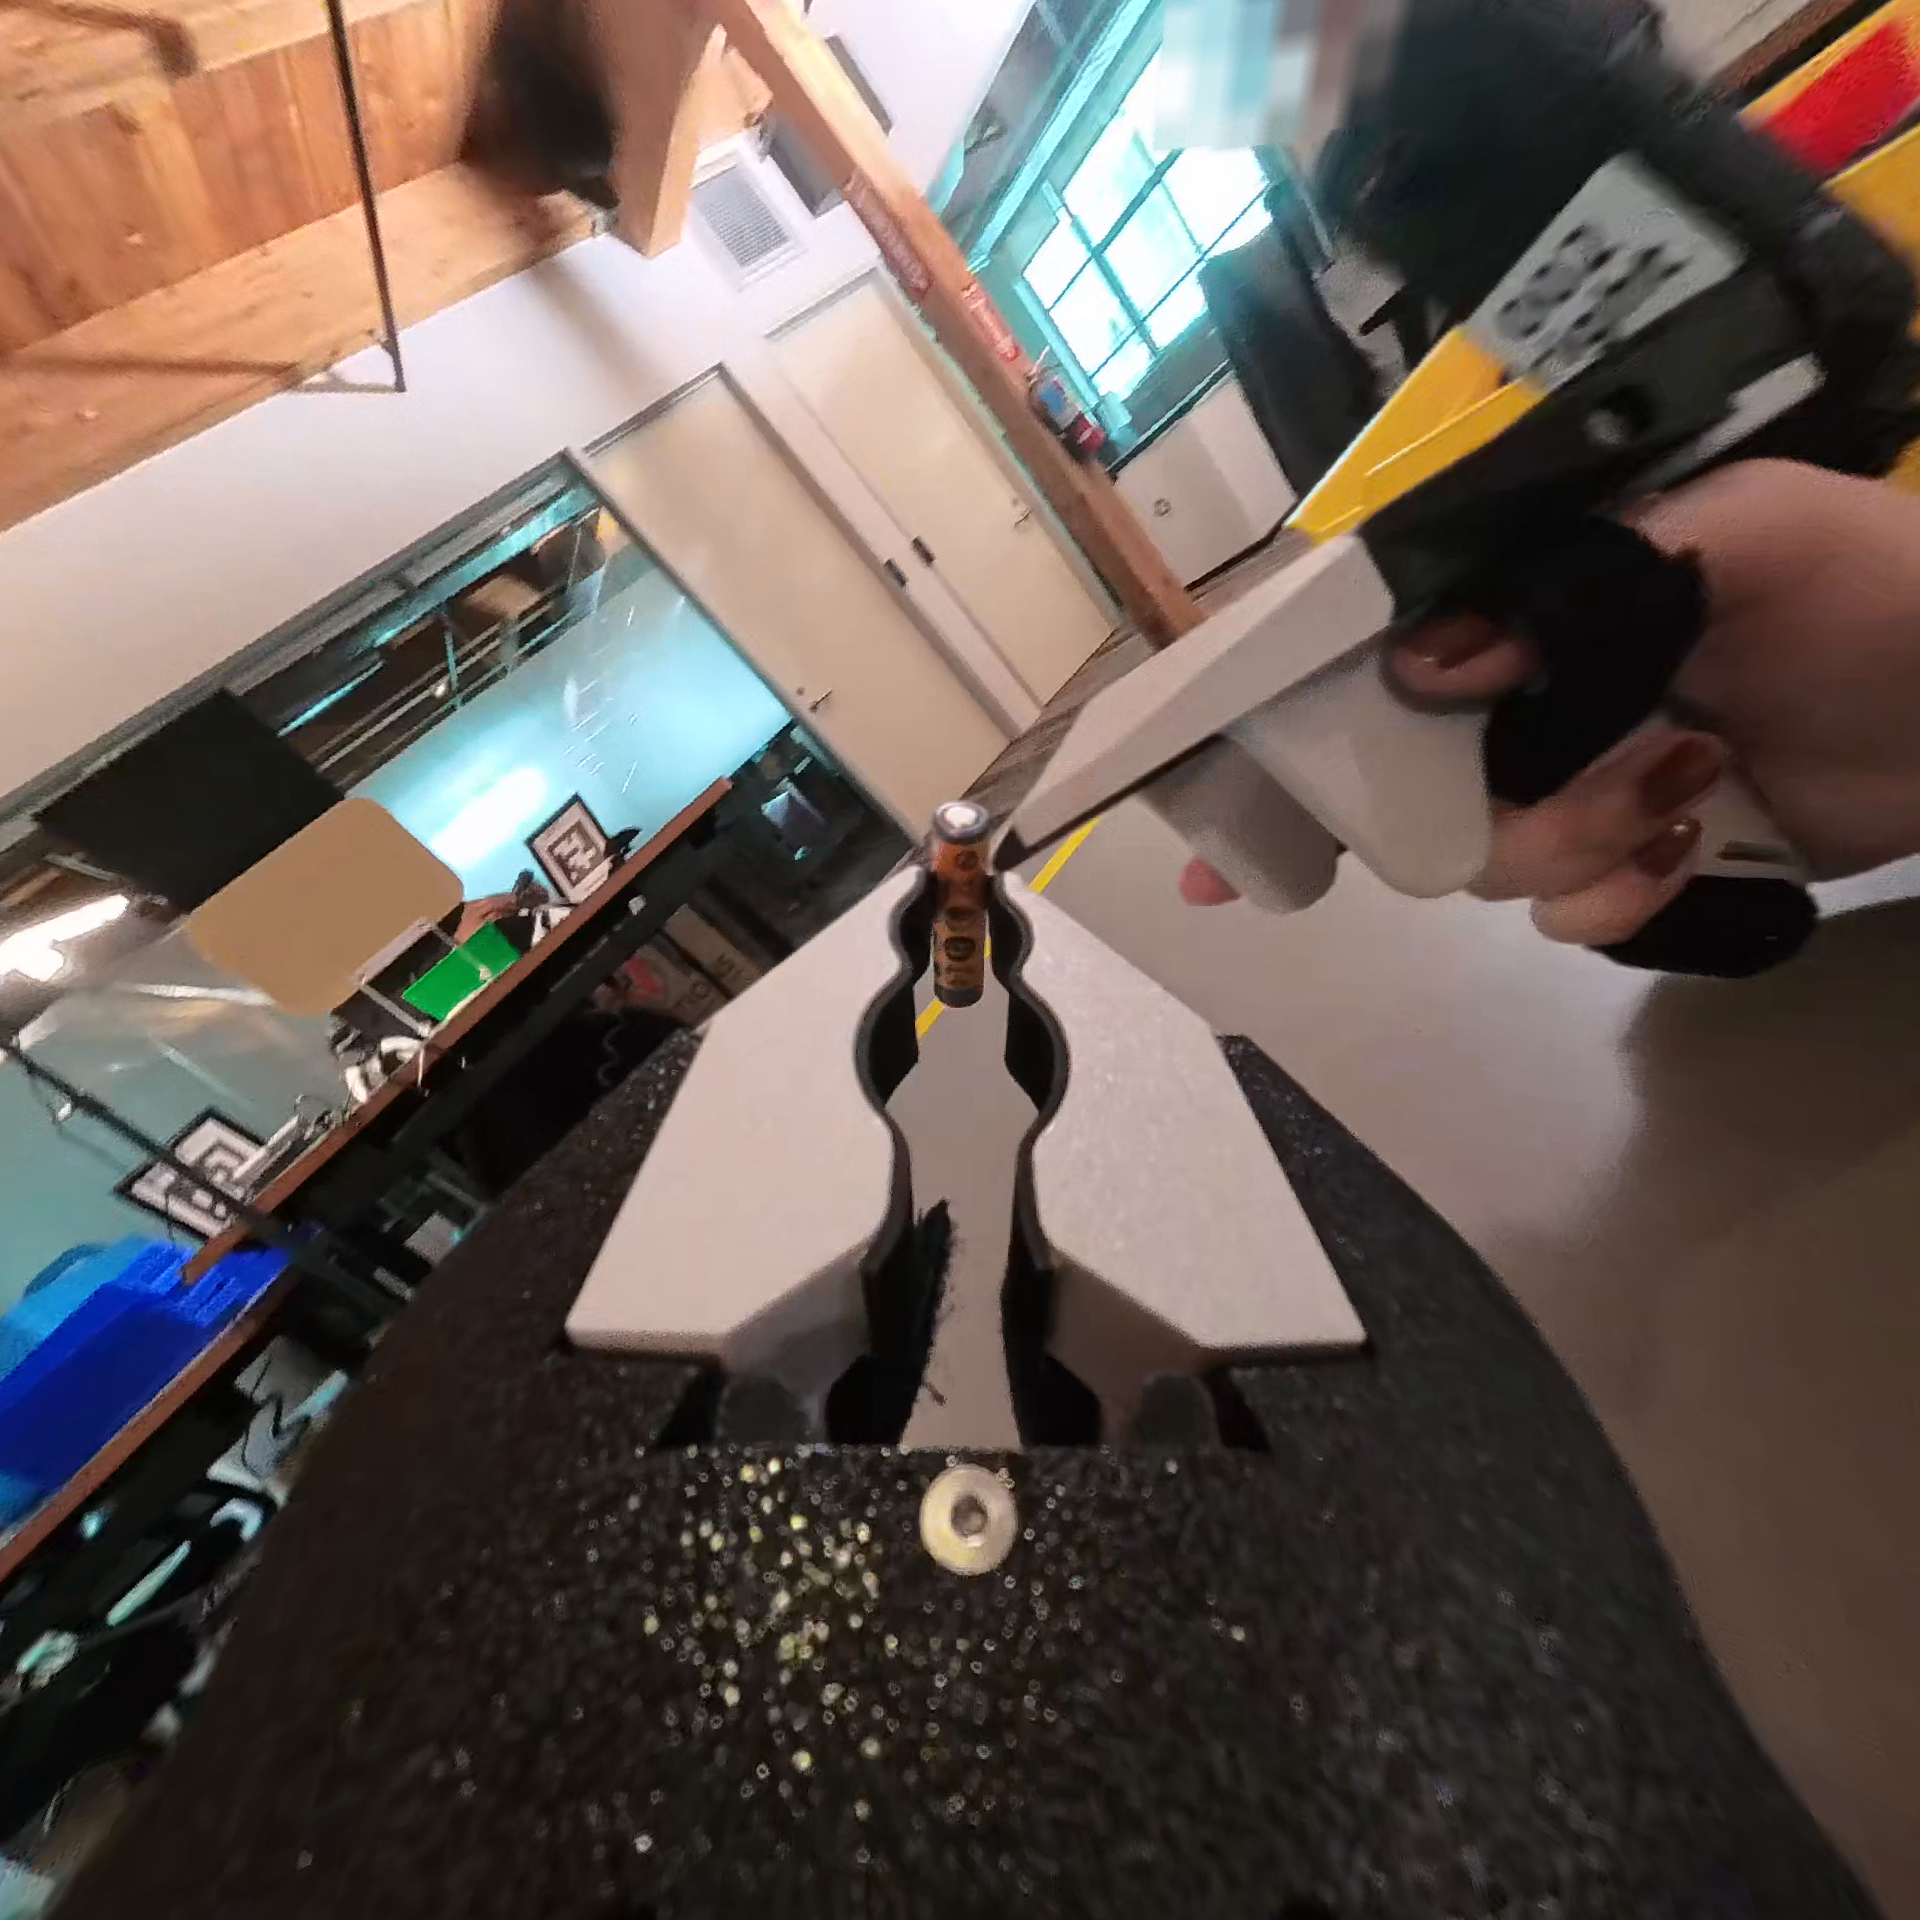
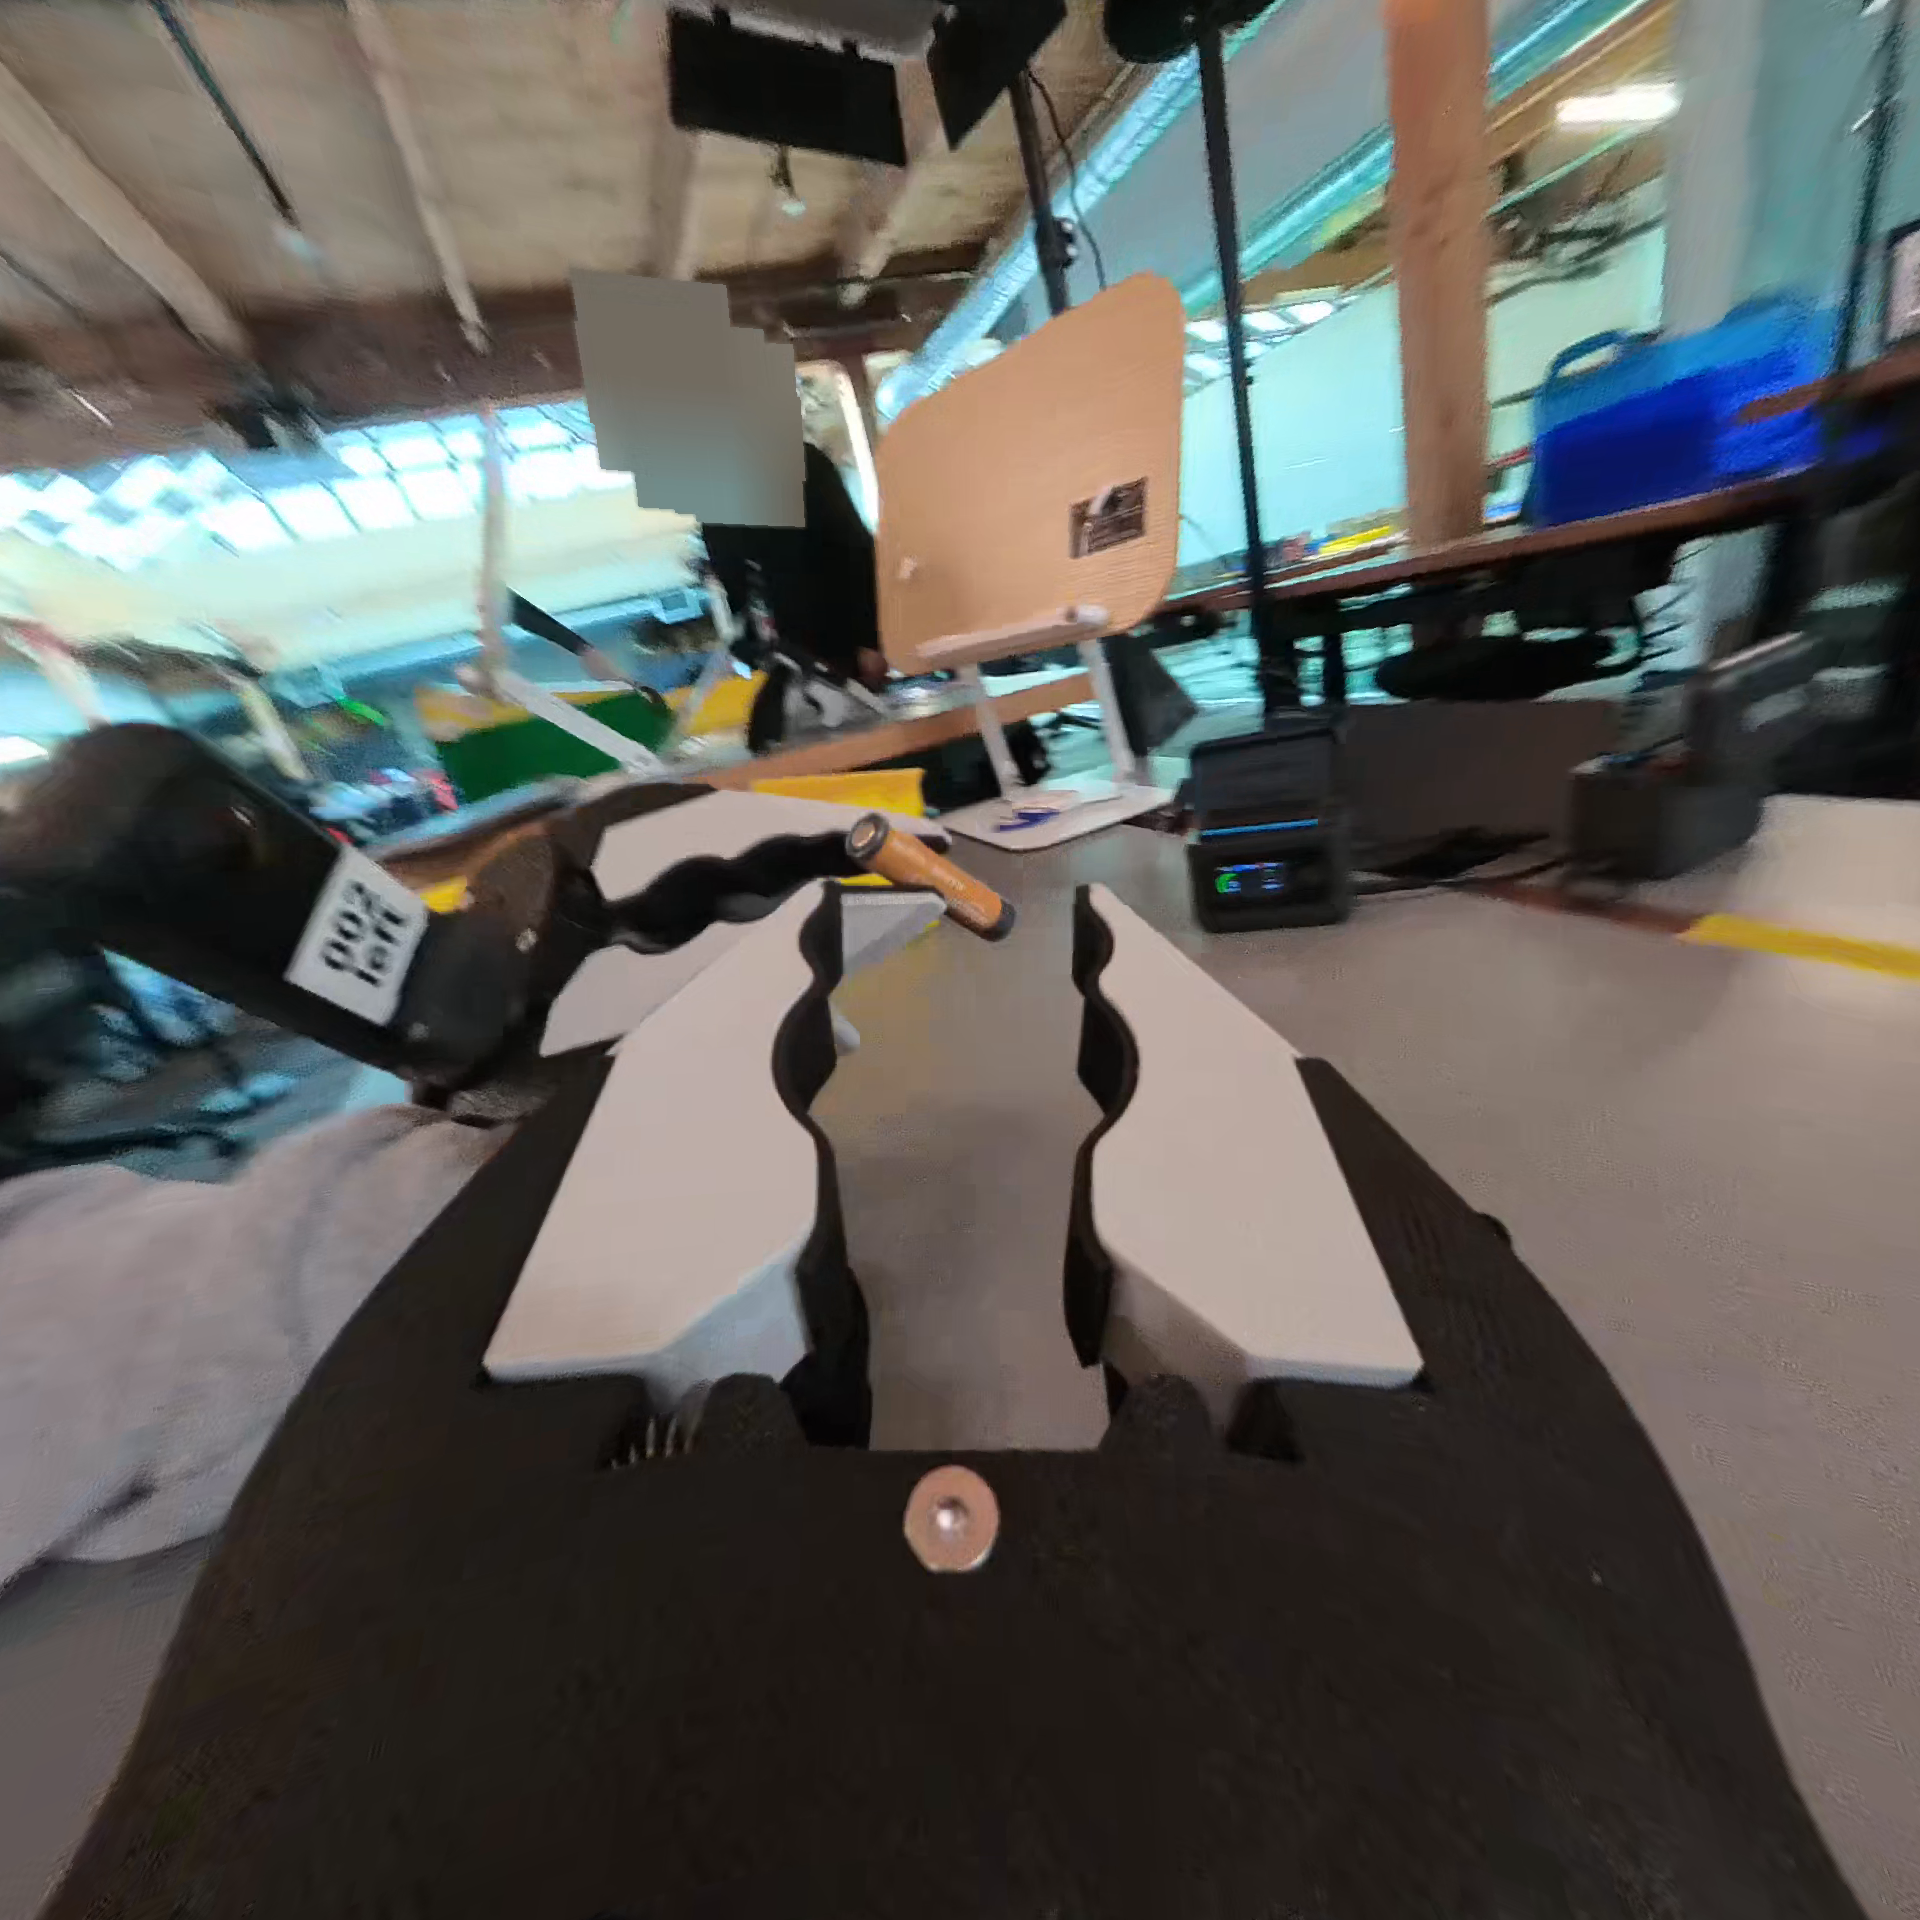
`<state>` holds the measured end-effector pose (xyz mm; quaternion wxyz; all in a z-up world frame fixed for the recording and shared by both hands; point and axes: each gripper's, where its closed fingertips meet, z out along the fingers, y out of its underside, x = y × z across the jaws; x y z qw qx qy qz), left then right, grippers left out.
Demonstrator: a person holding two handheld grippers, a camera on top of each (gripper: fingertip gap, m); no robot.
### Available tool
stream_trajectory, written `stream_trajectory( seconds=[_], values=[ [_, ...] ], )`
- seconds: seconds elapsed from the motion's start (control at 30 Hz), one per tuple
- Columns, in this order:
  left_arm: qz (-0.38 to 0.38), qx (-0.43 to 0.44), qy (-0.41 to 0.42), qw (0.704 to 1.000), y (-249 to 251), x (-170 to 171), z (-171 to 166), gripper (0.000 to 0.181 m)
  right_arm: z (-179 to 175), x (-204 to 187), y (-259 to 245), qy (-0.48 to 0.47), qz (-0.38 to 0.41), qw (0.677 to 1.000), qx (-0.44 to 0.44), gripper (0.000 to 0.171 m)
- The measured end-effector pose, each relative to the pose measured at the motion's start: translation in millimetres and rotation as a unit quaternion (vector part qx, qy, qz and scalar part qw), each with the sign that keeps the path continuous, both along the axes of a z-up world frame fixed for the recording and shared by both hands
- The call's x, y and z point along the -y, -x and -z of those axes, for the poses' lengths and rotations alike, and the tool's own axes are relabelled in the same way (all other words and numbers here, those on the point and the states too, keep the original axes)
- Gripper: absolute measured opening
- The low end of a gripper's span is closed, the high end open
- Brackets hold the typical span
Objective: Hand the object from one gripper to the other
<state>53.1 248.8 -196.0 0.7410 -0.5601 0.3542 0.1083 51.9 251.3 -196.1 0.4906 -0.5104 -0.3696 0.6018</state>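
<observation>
A small orange and black battery [image 1: 958, 914] stands pinched between the tips of my left gripper [image 1: 961, 894], which is shut on it above the table. The right gripper comes in from the upper right in the left wrist view, one of its fingertips [image 1: 1023, 831] just beside the battery's top end. In the right wrist view the battery [image 2: 928, 879] sticks out sideways from the left gripper's tip, just ahead of my right gripper [image 2: 951, 914]. The right gripper is open and empty, its jaws spread wide, the battery's end lying between the tips without touching them.
A grey table [image 2: 1558, 1091] with a yellow tape line [image 2: 1808, 940] lies below. A small black device with a lit screen [image 2: 1262, 842] and a tan board on a white stand [image 2: 1029, 478] stand at the far side. A hand [image 1: 1766, 686] holds the right gripper. Both grippers' tips are close together, under 4 cm apart.
</observation>
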Motion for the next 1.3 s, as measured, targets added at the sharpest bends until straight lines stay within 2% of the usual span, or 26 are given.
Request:
stream_trajectory(
  seconds=[0.13, 0.27, 0.4, 0.47, 0.57, 0.73, 0.87, 1.0, 1.07, 1.17, 1.23, 1.3],
  values=[
    [0.012, -0.062, -0.033, 0.997, -18, 9, -1, 0.008, 0, 12, 0, 0.129, -0.128, 0.983, -0.023, 0.049],
    [0.016, -0.091, -0.044, 0.995, -29, 13, 0, 0.008, -4, 17, -4, 0.221, -0.207, 0.952, -0.053, 0.056],
    [0.024, -0.060, -0.049, 0.997, -27, 16, -7, 0.008, -9, 20, -8, 0.281, -0.261, 0.920, -0.077, 0.061],
    [0.025, -0.052, -0.050, 0.997, -26, 17, -9, 0.008, -14, 23, -12, 0.295, -0.289, 0.907, -0.089, 0.057],
    [0.029, -0.043, -0.051, 0.997, -27, 18, -10, 0.008, -12, 28, -11, 0.292, -0.303, 0.904, -0.080, 0.051],
    [0.035, -0.034, -0.049, 0.998, -27, 18, -12, 0.008, -10, 27, -10, 0.289, -0.299, 0.905, -0.081, 0.043],
    [0.035, -0.038, -0.052, 0.997, -27, 19, -12, 0.008, -11, 28, -10, 0.289, -0.304, 0.904, -0.081, 0.043],
    [0.044, -0.032, -0.039, 0.998, -27, 18, -10, 0.008, -9, 27, -10, 0.257, -0.283, 0.922, -0.066, 0.042],
    [0.063, -0.014, -0.010, 0.998, -27, 16, -6, 0.011, -6, 24, -9, 0.231, -0.257, 0.937, -0.051, 0.042],
    [0.068, 0.001, 0.054, 0.996, -20, 7, 8, 0.037, -3, 15, -10, 0.188, -0.204, 0.960, -0.034, 0.042],
    [0.047, 0.022, 0.106, 0.993, -6, -2, 19, 0.028, 2, 4, -11, 0.138, -0.145, 0.980, -0.008, 0.042],
    [0.025, 0.087, 0.167, 0.982, 12, -11, 25, 0.019, 12, -7, -12, 0.057, -0.070, 0.995, 0.039, 0.042]
  ],
)
